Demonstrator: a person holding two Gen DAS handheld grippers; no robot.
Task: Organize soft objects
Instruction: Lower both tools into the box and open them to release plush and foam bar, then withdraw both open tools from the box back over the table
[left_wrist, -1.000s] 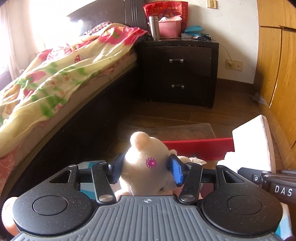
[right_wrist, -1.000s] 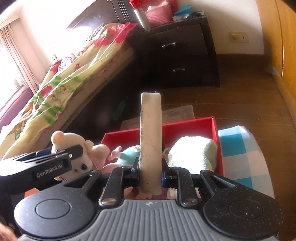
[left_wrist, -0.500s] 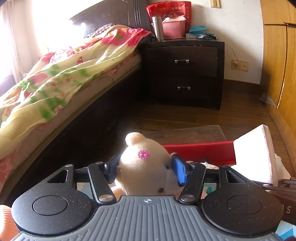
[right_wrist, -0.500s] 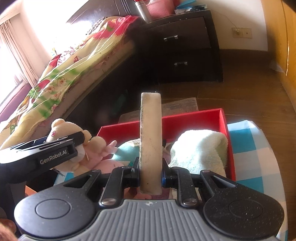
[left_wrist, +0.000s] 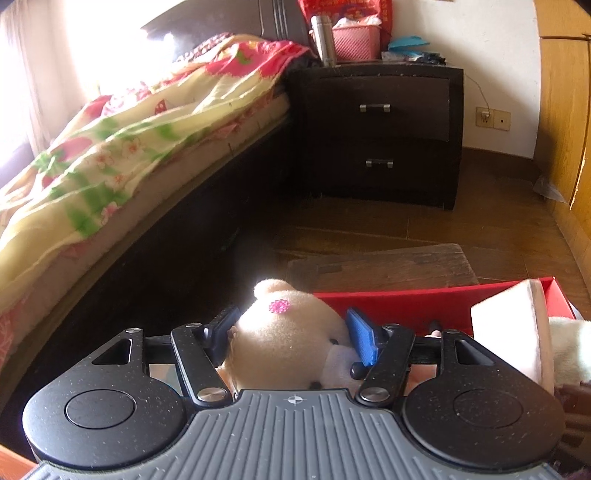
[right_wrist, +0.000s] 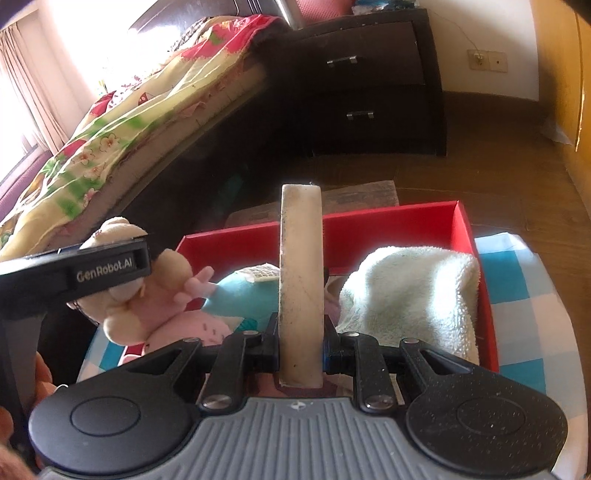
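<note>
Plush bear (left_wrist: 288, 339) sits between our left gripper (left_wrist: 291, 332)'s opening jaws beside the red box (right_wrist: 461, 225); released here, we risk it missing. Our right gripper (right_wrist: 300, 349) clamps a foam slab (right_wrist: 301, 277).

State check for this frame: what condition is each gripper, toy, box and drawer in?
left gripper: jaws opening, plush bear between them
right gripper: shut on white sponge, upright
red box: open, holds folded towel
nightstand drawers: both closed
</note>
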